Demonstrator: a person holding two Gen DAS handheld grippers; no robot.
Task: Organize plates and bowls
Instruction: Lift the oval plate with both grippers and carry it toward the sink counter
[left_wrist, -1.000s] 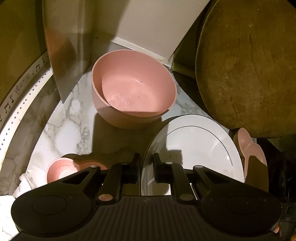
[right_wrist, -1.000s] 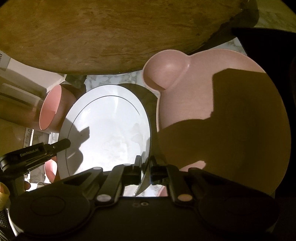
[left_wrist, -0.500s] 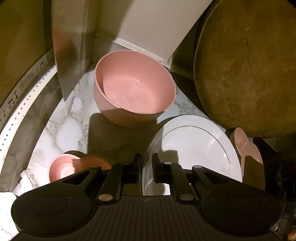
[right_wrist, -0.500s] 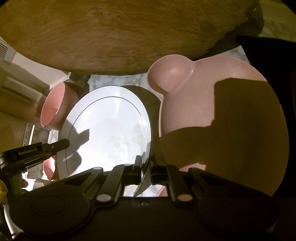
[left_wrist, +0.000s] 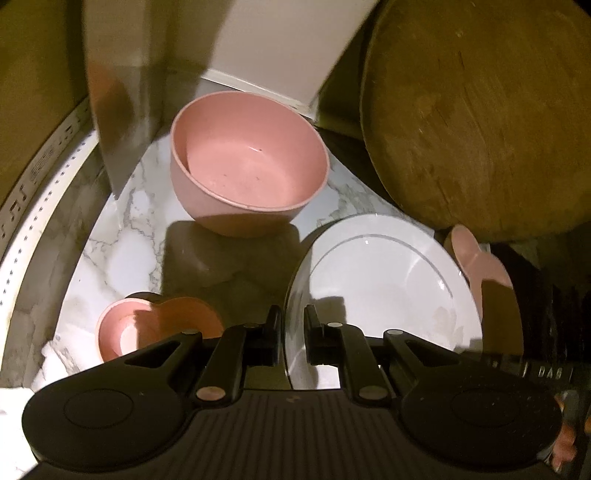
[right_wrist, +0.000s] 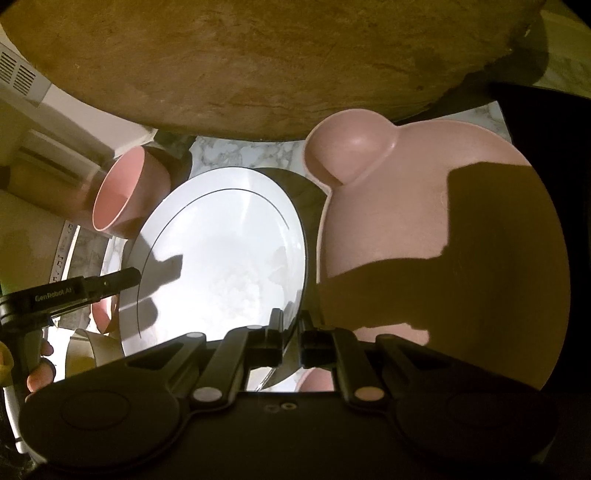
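A round wooden board (left_wrist: 480, 122) leaned over a marble counter (left_wrist: 122, 236), dwarfing the dishes below it. Next in size, a pink eared plate (right_wrist: 424, 229) stood on edge at the right, just beside a white plate (right_wrist: 221, 258) that both grippers held upright between them. The left gripper (left_wrist: 294, 326) had its jaws pinching the white plate's left rim; the right gripper (right_wrist: 291, 332) had its jaws clamped on the opposite rim, so neither pair was pressed fully together. A deep pink bowl (left_wrist: 247, 162) sat upright on the counter behind the plate, apart from it, and a small pink eared bowl (left_wrist: 147, 325) lay low at the left, near the left gripper. A person's fingers (right_wrist: 37, 376) showed at the left gripper's handle. The step in hand appeared to be carrying or seating the white plate; done well, it likely called for keeping both grips level and moving together, clearing the 2 pink pieces on either side, and easing the rim down gently before either grip loosened.
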